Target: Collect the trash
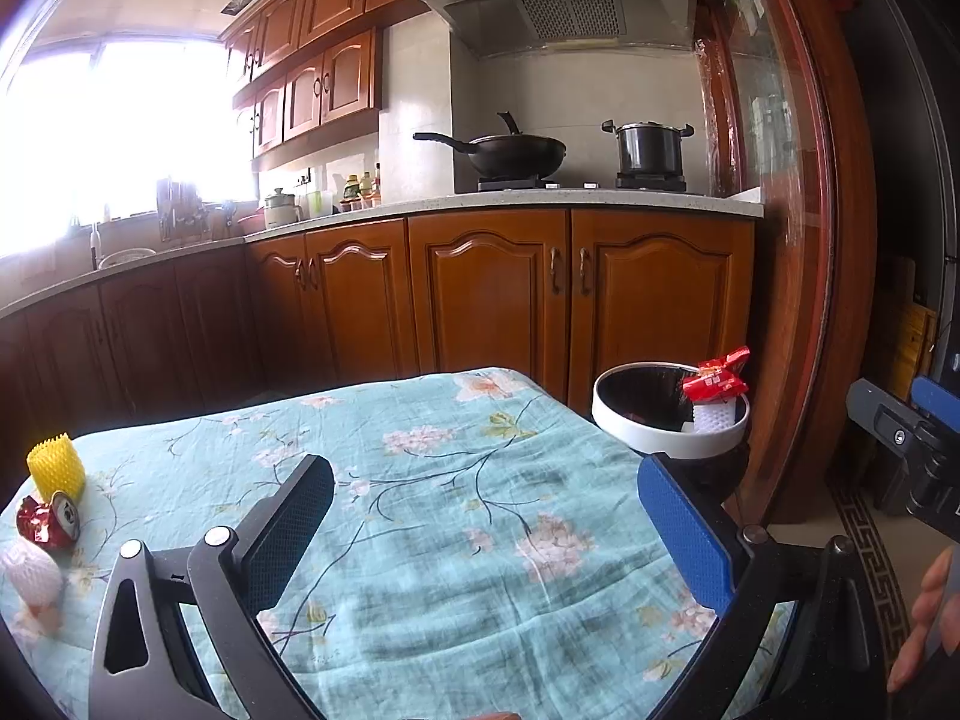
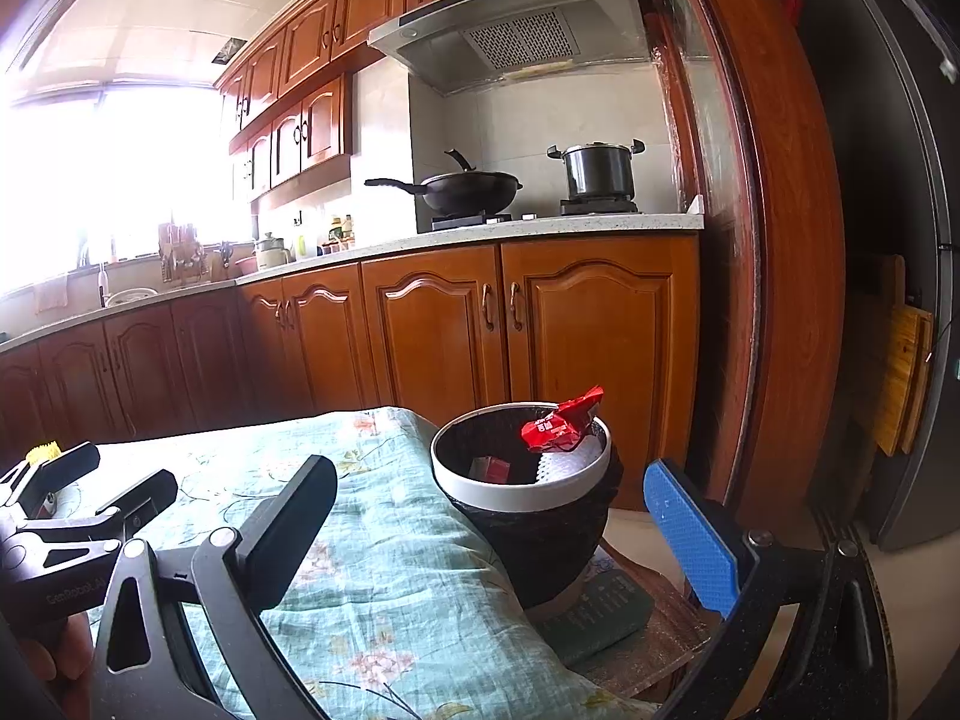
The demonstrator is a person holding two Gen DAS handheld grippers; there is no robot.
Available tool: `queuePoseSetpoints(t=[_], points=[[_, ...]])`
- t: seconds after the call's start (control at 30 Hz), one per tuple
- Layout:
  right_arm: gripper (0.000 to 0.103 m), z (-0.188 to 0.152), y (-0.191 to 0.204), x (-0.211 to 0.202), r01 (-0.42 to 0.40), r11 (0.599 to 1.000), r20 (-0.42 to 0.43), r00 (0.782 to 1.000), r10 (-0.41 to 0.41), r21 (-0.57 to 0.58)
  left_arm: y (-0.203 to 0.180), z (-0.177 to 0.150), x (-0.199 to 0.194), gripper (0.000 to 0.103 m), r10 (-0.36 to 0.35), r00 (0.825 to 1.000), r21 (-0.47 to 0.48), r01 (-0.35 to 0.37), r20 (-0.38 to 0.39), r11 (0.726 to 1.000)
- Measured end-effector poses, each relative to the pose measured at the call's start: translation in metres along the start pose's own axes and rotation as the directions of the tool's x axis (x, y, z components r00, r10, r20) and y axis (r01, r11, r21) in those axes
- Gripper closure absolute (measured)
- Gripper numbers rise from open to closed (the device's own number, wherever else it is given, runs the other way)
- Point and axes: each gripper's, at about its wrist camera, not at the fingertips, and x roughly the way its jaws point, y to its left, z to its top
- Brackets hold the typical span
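A black trash bin with a white rim (image 1: 660, 441) (image 2: 480, 495) stands beside the table's right end; a red wrapper (image 1: 717, 377) (image 2: 561, 423) and a white foam net (image 1: 714, 417) rest on its rim. On the table's left lie a yellow foam net (image 1: 55, 467), a crushed red can (image 1: 48, 521) and a white foam net (image 1: 30, 576). My left gripper (image 1: 486, 531) is open and empty over the cloth. My right gripper (image 2: 492, 531) is open and empty near the bin.
The table has a teal floral cloth (image 1: 420, 510). Wooden kitchen cabinets (image 1: 492, 294) stand behind, a wooden door frame (image 1: 804, 300) at the right. The bin stands on a low stand holding a green book (image 2: 600, 612). The left gripper also shows in the right wrist view (image 2: 90, 492).
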Motion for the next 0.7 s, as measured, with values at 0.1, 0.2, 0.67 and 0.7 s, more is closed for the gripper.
queuePoseSetpoints(t=[0.1,0.2,0.67,0.7], points=[[0.0,0.0,0.0,0.0,-0.003,1.0,0.0,1.0,0.003,0.0,0.0003,-0.0004,0.0,0.001,-0.005,1.0,0.0,0.005,0.0,1.0],[0.0,-0.0002,0.0004,-0.0003,-0.002,1.0,0.001,1.0,0.002,-0.002,0.0003,-0.0009,0.0001,0.001,-0.008,1.0,0.003,0.008,0.0,1.0],[0.0,0.0014,0.0013,-0.0001,-0.019,1.0,0.005,1.0,0.019,-0.008,0.0025,0.0003,0.0003,0.001,-0.018,1.0,-0.003,0.018,0.0,1.0],[0.0,0.0017,0.0017,-0.0001,-0.02,1.0,0.005,1.0,0.02,-0.009,0.0026,0.0001,0.0003,0.001,-0.018,1.0,-0.005,0.018,0.0,1.0]])
